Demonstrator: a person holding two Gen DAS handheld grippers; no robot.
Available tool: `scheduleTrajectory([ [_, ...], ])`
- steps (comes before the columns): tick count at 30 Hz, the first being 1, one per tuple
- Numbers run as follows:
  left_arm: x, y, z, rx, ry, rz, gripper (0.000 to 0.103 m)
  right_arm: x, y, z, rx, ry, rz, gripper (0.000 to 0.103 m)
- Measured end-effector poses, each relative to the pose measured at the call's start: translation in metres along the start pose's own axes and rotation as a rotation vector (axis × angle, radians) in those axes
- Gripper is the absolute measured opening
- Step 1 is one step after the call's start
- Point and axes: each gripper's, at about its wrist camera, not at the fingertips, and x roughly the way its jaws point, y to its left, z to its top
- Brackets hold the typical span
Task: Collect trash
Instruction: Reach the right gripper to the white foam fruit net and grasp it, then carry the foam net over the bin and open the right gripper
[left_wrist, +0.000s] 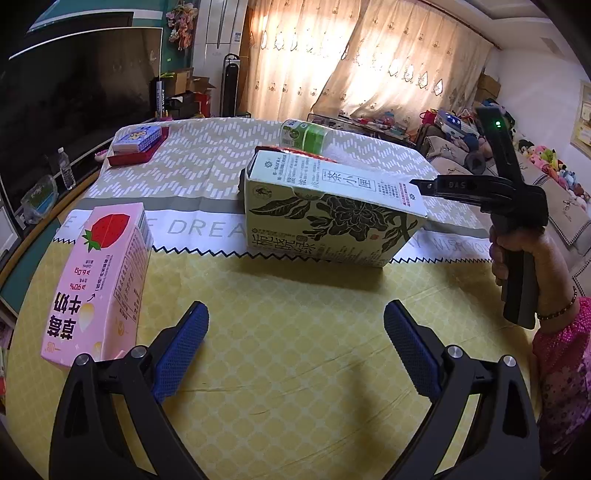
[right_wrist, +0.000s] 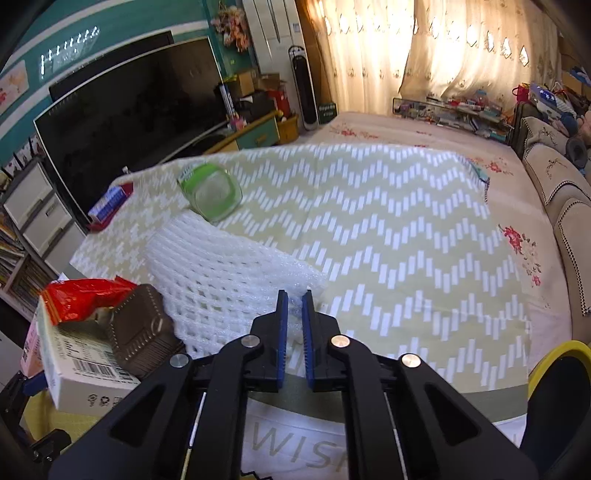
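The right gripper (right_wrist: 294, 308) pinches the near edge of the white foam netting (right_wrist: 221, 273), which stretches far-left; the left gripper (left_wrist: 295, 343) gapes, empty.

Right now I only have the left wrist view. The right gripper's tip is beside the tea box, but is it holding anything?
Observer: Yes. In the right wrist view the right gripper is pinched on a corner of a white foam sheet that lies behind the box.
Operator: What is the red thing on top of the box?
Observer: It's a crumpled red wrapper. A brown tray sits next to it, and both rest on the box.
Operator: Is there a bin nearby?
Observer: Possibly. A dark container with a yellow rim shows at the lower right edge, but what's inside is hidden.
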Motion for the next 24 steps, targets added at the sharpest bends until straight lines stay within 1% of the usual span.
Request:
scheduleTrajectory([
  [7, 0.000, 0.004, -0.001, -0.030, 0.000, -0.019, 0.094, -0.022, -0.002, 0.004, -0.001, -0.065, -0.005, 0.006],
  [11, 0.000, 0.002, -0.002, -0.024, 0.003, -0.019, 0.094, -0.052, -0.004, 0.004, -0.003, -0.141, -0.042, 0.006],
  [15, -0.001, 0.000, -0.002, -0.019, 0.005, -0.021, 0.094, -0.108, -0.018, -0.012, 0.034, -0.271, -0.110, 0.006],
  [18, 0.000, 0.001, -0.002, -0.016, 0.008, -0.022, 0.094, -0.146, -0.036, -0.031, 0.086, -0.345, -0.165, 0.006],
  [21, 0.001, 0.000, -0.002, -0.014, 0.012, -0.019, 0.094, -0.176, -0.055, -0.051, 0.121, -0.385, -0.248, 0.006],
  [24, 0.002, -0.001, -0.001, -0.014, 0.013, -0.017, 0.094, -0.197, -0.076, -0.069, 0.149, -0.390, -0.335, 0.006],
])
